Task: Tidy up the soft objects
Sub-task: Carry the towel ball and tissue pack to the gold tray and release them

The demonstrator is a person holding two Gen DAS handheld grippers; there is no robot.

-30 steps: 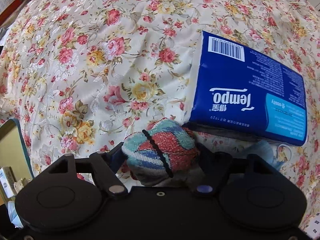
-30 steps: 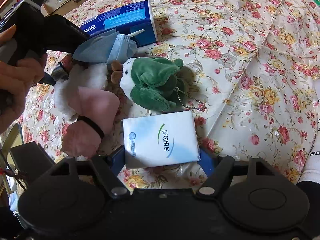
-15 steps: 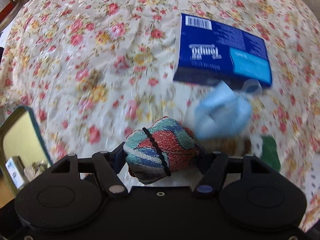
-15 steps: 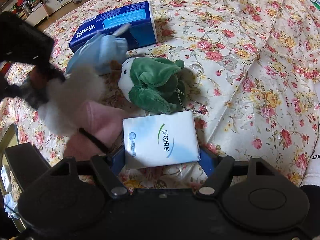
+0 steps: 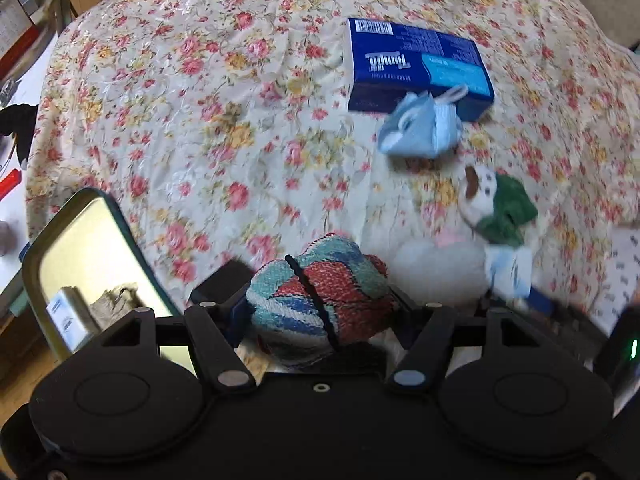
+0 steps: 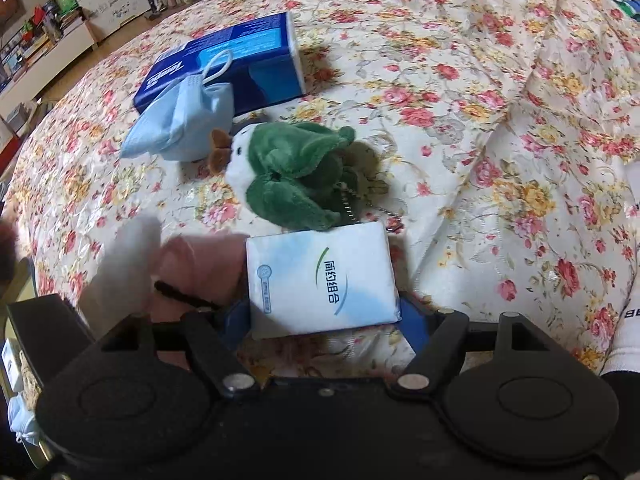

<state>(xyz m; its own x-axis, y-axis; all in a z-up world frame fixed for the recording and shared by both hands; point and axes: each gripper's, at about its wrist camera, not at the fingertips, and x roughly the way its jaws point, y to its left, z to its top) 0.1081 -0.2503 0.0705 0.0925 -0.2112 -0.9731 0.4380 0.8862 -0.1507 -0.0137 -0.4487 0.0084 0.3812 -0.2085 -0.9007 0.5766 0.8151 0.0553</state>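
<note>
While the left gripper [image 5: 320, 304] clamps the rolled towel [image 5: 318, 300] above the floral bedspread [image 5: 200, 120], the roll's long axis runs across the jaws, side to side in the left wrist view, with a black band [image 5: 316, 304] crossing it roughly front to back. Towel is knit terry in teal, red, blue and white stripes, bunched into a lump. Right gripper [image 6: 322, 312] has its fingers closed on a white tissue pack [image 6: 320, 280], long axis across the jaws, printed face up. Only the left view shows the metal tin [image 5: 88, 264] off the bed's edge at lower left. Only the right view shows the pink-and-white fluffy bundle [image 6: 188, 268] clearly, touching the pack's left edge; the left view blurs it. Both views show the blue tissue box [image 5: 416, 68], the blue face mask [image 5: 420, 128] against it, and the green plush toy [image 6: 292, 172] just beyond the white pack.
</note>
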